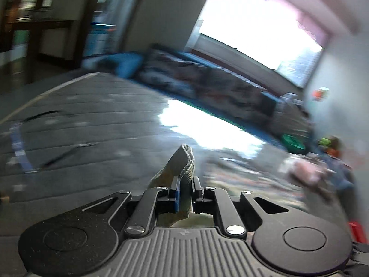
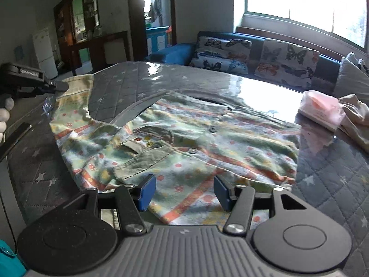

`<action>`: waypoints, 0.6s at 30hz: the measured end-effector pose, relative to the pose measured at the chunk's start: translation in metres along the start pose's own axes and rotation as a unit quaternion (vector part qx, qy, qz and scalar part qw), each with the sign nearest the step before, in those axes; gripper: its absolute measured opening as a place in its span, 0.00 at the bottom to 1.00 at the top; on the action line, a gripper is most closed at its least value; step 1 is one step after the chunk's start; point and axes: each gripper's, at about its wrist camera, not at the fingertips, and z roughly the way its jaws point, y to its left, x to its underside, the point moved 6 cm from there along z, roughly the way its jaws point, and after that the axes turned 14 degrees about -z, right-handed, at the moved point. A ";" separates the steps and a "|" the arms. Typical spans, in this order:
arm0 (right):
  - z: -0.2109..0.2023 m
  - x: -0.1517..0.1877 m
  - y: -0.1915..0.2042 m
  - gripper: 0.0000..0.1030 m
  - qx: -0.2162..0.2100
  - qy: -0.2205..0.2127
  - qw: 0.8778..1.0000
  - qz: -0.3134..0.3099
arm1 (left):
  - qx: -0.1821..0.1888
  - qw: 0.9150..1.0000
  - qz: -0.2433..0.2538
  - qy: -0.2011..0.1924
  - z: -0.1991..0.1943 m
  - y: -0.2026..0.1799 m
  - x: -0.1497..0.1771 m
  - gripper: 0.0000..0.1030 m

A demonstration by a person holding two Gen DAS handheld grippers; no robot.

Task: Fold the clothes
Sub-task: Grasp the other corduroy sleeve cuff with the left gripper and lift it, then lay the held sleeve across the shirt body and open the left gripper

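2 grippers at 1 patterned shirt on the quilted grey table cover.

Left wrist view, blurred: left gripper [image 1: 184, 185] low centre, its jaws pinching an olive-green sleeve cuff [image 1: 182, 161] that sticks up between the pads; grey table cover [image 1: 87, 115] behind it, sofa [image 1: 207, 80] across the upper middle. Right wrist view: right gripper [image 2: 183, 192] low centre, jaws spread, nothing between the blue pads [image 2: 146, 191], poised above the shirt's near hem. Shirt [image 2: 184, 143] lies flat mid-frame, button side up, 1 sleeve drawn out to the upper left where the left gripper [image 2: 61, 86] grips its end. Pink packet [image 2: 320, 109] and beige cloth [image 2: 355, 120] at right edge.
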 end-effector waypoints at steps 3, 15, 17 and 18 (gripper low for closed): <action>-0.006 0.006 -0.010 0.55 0.010 -0.005 1.000 0.013 | 0.062 0.997 0.015 0.032 0.003 -0.045 0.017 0.10; -0.025 0.038 -0.049 0.55 0.048 -0.005 0.996 0.081 | 0.164 0.974 0.076 0.140 0.044 -0.143 0.097 0.11; -0.026 0.042 -0.054 0.55 0.053 -0.002 0.995 0.090 | 0.163 0.970 0.088 0.158 0.051 -0.147 0.112 0.11; -0.026 0.042 -0.056 0.55 0.054 -0.002 0.994 0.093 | 0.162 0.968 0.093 0.167 0.055 -0.148 0.118 0.12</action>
